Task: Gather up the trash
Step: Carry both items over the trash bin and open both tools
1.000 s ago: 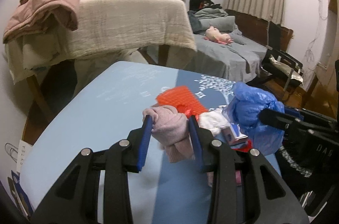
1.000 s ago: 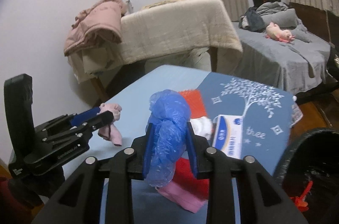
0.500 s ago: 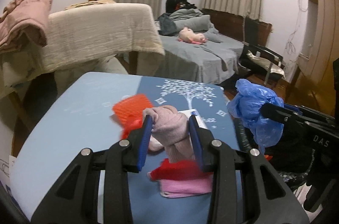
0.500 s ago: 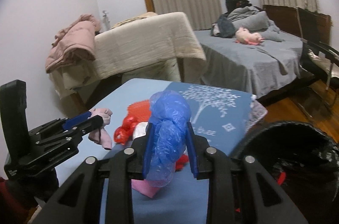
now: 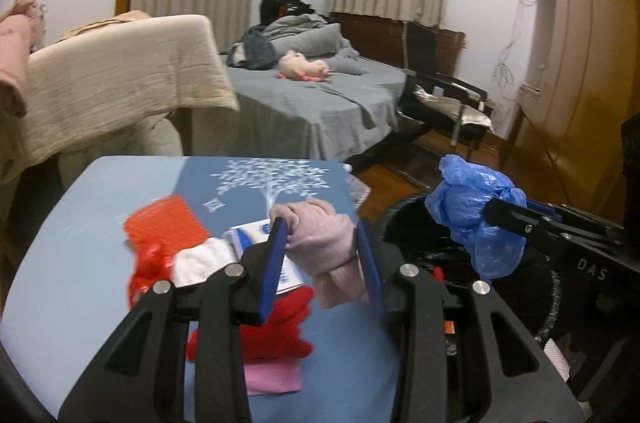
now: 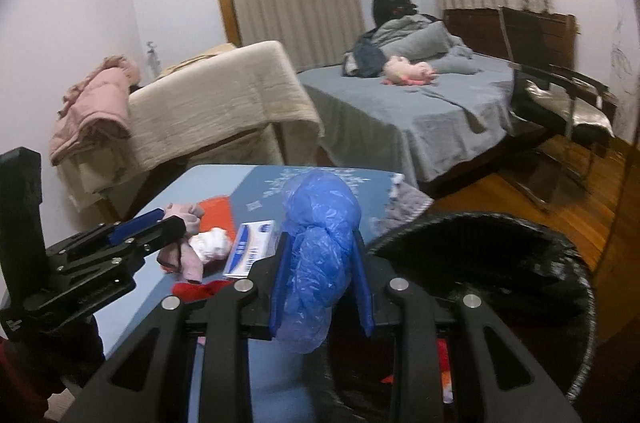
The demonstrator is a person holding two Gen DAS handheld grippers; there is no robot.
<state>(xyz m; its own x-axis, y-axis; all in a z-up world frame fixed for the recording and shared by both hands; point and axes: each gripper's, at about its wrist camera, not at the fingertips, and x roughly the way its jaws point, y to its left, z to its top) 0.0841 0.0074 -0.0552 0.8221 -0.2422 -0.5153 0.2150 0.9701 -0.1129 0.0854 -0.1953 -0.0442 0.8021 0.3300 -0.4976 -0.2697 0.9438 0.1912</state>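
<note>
Claws pointed forward and a little down, side by side. The left claw (image 5: 322, 243) pinched a soft pink cloth bundle (image 5: 324, 243) between its blue pads, and the cloth hung in a lumpy knot above the blue surface (image 5: 80, 243). The right claw (image 6: 320, 263) squeezed a crinkly blue plastic bag (image 6: 316, 243), shiny and scrunched into a long ball, held up near the rim of the round black trash bin (image 6: 520, 263). The bin stood just beside the surface and had a black liner. On the surface lay a flat red mesh sheet (image 5: 164, 227), a white crumpled tissue (image 5: 200, 261), a small white and blue box (image 6: 252, 243), a fuzzy red cloth (image 5: 276, 327) and a pink piece (image 5: 272, 377) under it.
</note>
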